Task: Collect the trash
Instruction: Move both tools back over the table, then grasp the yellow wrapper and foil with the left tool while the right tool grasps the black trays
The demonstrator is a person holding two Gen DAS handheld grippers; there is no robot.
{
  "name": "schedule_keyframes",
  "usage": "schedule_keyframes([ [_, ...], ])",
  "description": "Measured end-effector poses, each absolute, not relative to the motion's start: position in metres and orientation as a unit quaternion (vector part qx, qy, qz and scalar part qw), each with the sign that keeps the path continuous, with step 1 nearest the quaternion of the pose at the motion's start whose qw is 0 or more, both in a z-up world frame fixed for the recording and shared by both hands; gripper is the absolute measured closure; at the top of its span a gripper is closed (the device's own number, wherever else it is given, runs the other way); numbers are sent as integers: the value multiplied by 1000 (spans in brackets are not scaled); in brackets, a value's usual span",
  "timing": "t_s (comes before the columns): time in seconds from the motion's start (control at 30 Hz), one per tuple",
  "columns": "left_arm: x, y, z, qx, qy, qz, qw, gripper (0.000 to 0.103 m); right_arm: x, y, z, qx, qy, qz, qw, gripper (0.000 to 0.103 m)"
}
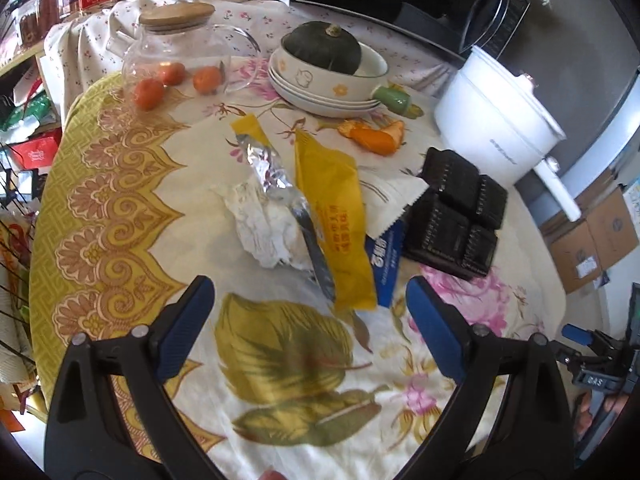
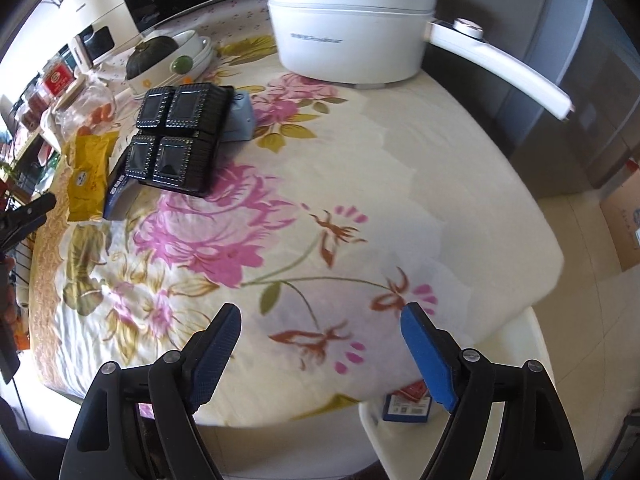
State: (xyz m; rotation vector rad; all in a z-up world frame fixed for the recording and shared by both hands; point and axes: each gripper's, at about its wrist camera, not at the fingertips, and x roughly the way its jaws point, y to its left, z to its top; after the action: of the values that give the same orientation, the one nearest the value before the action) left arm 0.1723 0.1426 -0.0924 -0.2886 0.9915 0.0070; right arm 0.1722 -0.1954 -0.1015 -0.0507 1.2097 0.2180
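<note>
L gripper (image 1: 310,304): jaws spread wide, nothing btwn pads, hanging above the tablecloth (image 1: 120,184) w/ the trash pile straight ahead at 12 o'clock. R gripper (image 2: 320,328): jaws spread too, empty, over bare cloth near the table's edge.

Trash, L wrist view:
- yellow wrapper (image 1: 336,216), nearest, lying flat, its near end just past the L fingertips
- foil strip (image 1: 268,164), touching the wrapper's 9 o'clock side, partly on top of the crumpled tissue (image 1: 260,228)
- blue packet (image 1: 386,264), tucked under the wrapper at 3 o'clock
- orange peel (image 1: 372,136), further off at 1 o'clock
- black tray (image 1: 456,208) at 2 o'clock, prob. also trash, can't be sure

Not trash by the look of it: whole oranges (image 1: 180,80), squash in bowl (image 1: 326,50), white pot (image 1: 496,116).

Step in hand (my read): L approach to the wrapper. To do well: come down over the wrapper's near end, one pad each side across its narrow width, pinch the edge, not the flat middle. Keep clear of the cloth so no fold gets caught. Foil may drag along. Bin not seen in either view.
</note>
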Motion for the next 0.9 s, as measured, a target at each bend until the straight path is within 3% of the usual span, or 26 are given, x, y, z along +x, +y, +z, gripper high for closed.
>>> schedule_keyframes([
  [0.27, 196, 105, -102, -85, 486, 39, 869, 7, 187, -187, -113, -25, 578, 100, 809, 19],
  [0.57, 216, 82, -125, -55, 499, 56, 863, 16, 188, -194, -117, -26, 583, 96, 806, 19],
  [0.73, 220, 93, -140, -100, 520, 44, 847, 43, 186, -197, -115, -25, 581, 93, 808, 19],
  [0.8, 219, 100, -140, -123, 519, 42, 845, 47, 185, -197, -115, -25, 581, 93, 808, 19],
  [0.9, 216, 112, -137, -141, 517, 34, 844, 62, 184, -197, -114, -29, 581, 93, 808, 19],
])
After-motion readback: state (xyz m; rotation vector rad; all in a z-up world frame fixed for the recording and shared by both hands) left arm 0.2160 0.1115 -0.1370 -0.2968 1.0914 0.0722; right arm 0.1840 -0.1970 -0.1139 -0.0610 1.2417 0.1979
